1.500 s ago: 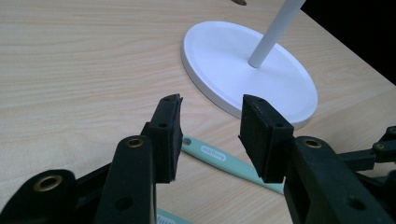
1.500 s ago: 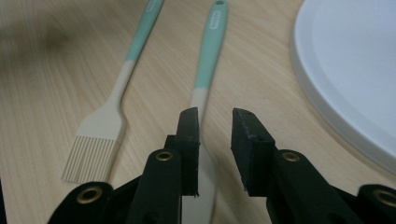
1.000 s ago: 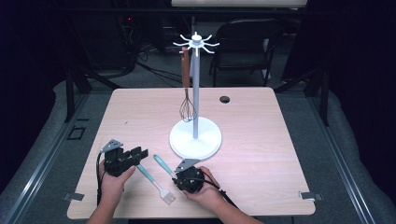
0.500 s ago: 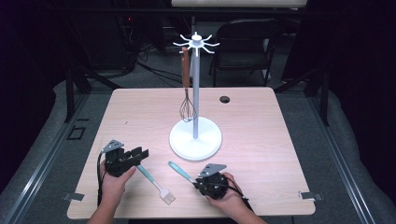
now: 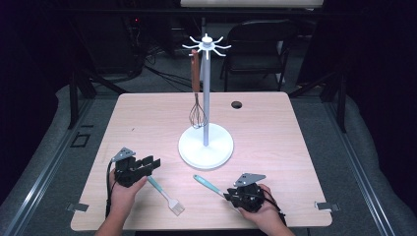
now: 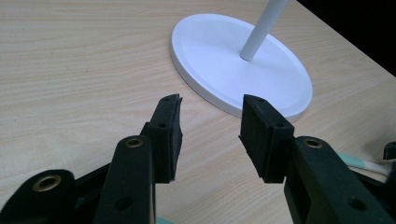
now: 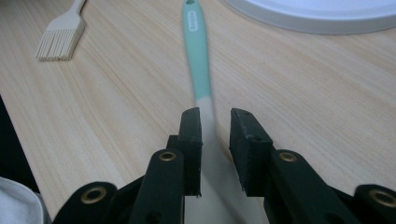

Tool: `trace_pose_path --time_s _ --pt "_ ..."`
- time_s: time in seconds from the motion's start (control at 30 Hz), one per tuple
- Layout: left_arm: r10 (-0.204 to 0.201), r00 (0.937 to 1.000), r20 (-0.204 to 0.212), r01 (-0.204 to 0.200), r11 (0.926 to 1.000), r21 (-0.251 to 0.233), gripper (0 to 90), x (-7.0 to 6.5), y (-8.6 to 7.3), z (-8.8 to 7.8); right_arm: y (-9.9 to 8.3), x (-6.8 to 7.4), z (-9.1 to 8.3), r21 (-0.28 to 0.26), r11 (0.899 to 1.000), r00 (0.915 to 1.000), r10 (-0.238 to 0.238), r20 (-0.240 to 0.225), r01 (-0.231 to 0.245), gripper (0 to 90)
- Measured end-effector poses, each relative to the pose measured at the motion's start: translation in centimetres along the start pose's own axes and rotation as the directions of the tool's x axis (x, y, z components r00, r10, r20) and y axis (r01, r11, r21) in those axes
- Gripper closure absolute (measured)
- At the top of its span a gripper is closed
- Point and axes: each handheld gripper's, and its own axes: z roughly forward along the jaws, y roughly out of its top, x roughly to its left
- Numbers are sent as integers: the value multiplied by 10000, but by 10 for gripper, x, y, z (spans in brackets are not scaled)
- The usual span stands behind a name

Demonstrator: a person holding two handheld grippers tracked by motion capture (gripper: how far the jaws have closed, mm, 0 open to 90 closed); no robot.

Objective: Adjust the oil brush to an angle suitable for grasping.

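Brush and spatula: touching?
Apart. The right gripper view shows bare table between the brush and the spatula; the high view shows the same gap.

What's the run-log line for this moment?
left gripper: open, empty | right gripper: jaws just opening, teal spatula between them | brush: on table

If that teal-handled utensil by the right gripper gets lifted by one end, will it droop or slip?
The teal-handled utensil is slim and straight, so it is probably light and mostly stiff. Its handle looks smooth, so it might slide between the right gripper's jaws. It lies flat on the table, unlikely to roll far.
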Motion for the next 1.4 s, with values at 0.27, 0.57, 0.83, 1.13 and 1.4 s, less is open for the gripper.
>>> trace_pose_path --time_s 0.27,0.57,0.83,1.13,1.4 --pt "-10 10000 39 10 10000 25 580 -1 -1 0 8 3 6 4 9998 9997 -185 143 185 755" --pt "94 9998 179 -98 9997 217 570 -7 -2 5 19 7 19 81 9993 9993 -371 8 371 762" --pt "302 9986 439 -321 9985 434 530 -16 -5 12 23 9 29 267 9966 9970 -778 34 777 763" --pt "574 9963 635 -615 9960 649 506 -27 -7 18 32 9 42 278 9963 9967 -809 29 808 763" --pt "580 9962 651 -620 9962 607 509 -27 -8 18 36 10 45 357 9949 9955 -945 -66 946 786"
